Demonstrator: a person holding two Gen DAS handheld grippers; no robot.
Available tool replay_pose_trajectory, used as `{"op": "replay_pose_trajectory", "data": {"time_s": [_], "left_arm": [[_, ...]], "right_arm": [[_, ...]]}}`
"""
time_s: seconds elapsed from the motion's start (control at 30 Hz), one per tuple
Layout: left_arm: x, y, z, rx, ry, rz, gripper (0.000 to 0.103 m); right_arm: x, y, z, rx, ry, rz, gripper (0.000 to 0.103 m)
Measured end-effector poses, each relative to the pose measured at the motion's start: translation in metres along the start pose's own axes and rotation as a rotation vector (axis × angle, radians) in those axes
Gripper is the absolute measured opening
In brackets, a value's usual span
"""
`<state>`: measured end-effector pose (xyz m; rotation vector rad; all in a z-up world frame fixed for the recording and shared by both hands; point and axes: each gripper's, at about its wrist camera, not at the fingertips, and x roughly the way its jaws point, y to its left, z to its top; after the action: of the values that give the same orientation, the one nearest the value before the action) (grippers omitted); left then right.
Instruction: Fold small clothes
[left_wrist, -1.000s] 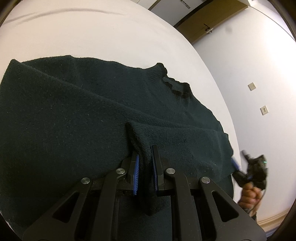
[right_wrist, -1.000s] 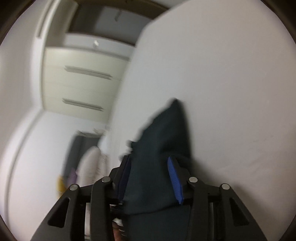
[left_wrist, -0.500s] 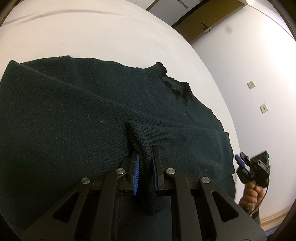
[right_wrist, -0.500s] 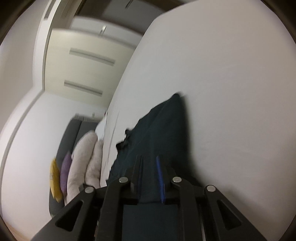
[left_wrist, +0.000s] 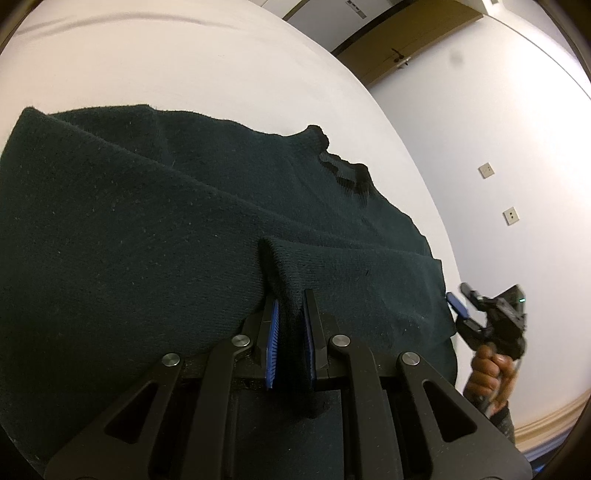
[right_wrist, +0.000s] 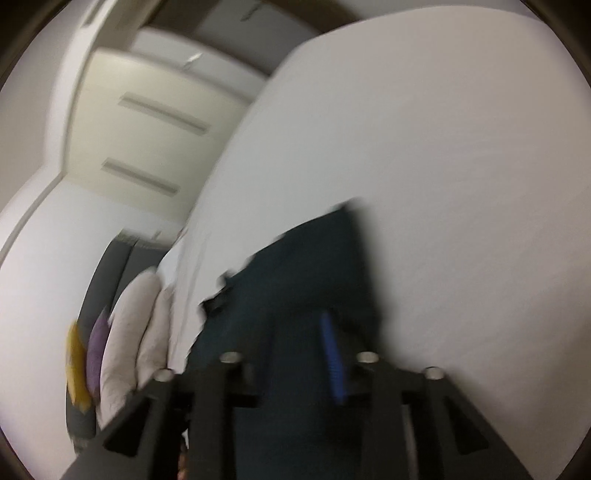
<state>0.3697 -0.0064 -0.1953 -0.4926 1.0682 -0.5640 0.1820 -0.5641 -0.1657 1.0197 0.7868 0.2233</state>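
A dark green knitted sweater (left_wrist: 155, 236) lies spread on a white table (left_wrist: 184, 66), collar at the far right. My left gripper (left_wrist: 290, 317) is shut on a raised fold of the sweater's near hem. In the left wrist view my right gripper (left_wrist: 463, 306) sits just off the sweater's right edge, jaws apart, a hand around its handle. In the blurred right wrist view the right gripper (right_wrist: 299, 332) shows its jaws apart, with the sweater (right_wrist: 310, 258) lying beyond and below them.
The white table (right_wrist: 443, 184) extends far beyond the sweater. A white wall with two sockets (left_wrist: 509, 216) and a wooden door (left_wrist: 399, 55) stand behind. Cushions (right_wrist: 122, 332) on a grey sofa and pale cabinets (right_wrist: 147, 122) are at the left of the right wrist view.
My right gripper let go of the sweater's right edge, opened, and drew back slightly. The left gripper stayed shut on the fold.
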Motion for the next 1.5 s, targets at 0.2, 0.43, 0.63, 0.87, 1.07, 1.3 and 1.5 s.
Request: {"op": "replay_pose_trajectory", "data": {"time_s": [0.2,0.43,0.63,0.87,1.07,1.3,1.5], "left_arm": [[-0.027,-0.008,-0.003,0.053,-0.066,0.175,0.012],[-0.044,-0.062,-0.010,0.224,-0.178,0.302,0.012],[0.010,-0.079,-0.018,0.318,-0.056,0.401,0.012],[0.000,-0.063,-0.025,0.293,-0.090,0.340,0.012],[-0.009,-0.082,-0.034,0.353,-0.115,0.390,0.012],[-0.004,-0.066,-0.037,0.314,-0.110,0.380,0.012],[-0.013,-0.067,-0.049,0.319,-0.123,0.427,0.012]], "right_arm": [[0.040,0.011,-0.007,-0.051,0.112,-0.015,0.025],[0.016,-0.001,0.004,0.049,0.001,0.051,0.046],[0.045,0.008,0.005,-0.004,0.116,0.041,0.040],[0.011,-0.029,0.018,0.074,0.002,0.001,0.025],[0.010,0.004,0.005,-0.037,0.082,0.084,0.051],[0.004,-0.020,-0.012,-0.010,0.122,0.105,0.048],[-0.018,-0.032,-0.036,-0.008,0.128,0.095,0.046]]}}
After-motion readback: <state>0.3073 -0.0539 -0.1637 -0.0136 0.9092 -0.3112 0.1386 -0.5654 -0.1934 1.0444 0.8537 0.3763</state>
